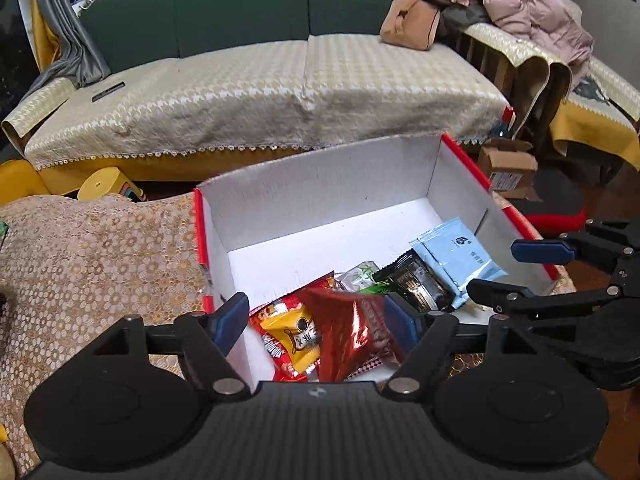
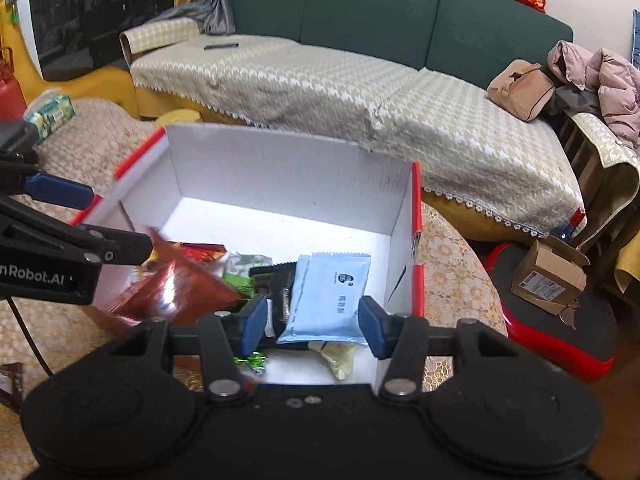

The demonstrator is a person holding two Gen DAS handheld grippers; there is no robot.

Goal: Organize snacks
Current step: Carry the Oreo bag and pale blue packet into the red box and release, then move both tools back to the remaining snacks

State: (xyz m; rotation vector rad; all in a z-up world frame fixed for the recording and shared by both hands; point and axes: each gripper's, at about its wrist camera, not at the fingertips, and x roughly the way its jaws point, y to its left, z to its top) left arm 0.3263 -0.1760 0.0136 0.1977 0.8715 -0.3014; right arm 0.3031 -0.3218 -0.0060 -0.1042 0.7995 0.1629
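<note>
Snacks [image 1: 316, 332] at box's [image 1: 320, 184] near edge — far half bare

A green sofa [image 1: 240, 8] holds a pink jacket [image 1: 532, 12] and tan bag [image 1: 412, 24]; a small cardboard box [image 2: 552, 276] sits nearby.

Both wrist views close above the box [image 1: 320, 184], angled down toward the sofa [image 2: 360, 92], sharing the box's inside.

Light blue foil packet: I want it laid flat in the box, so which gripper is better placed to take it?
Right gripper: the light blue foil packet lies between its open fingers. The left gripper hangs over the shiny red bag.
</note>
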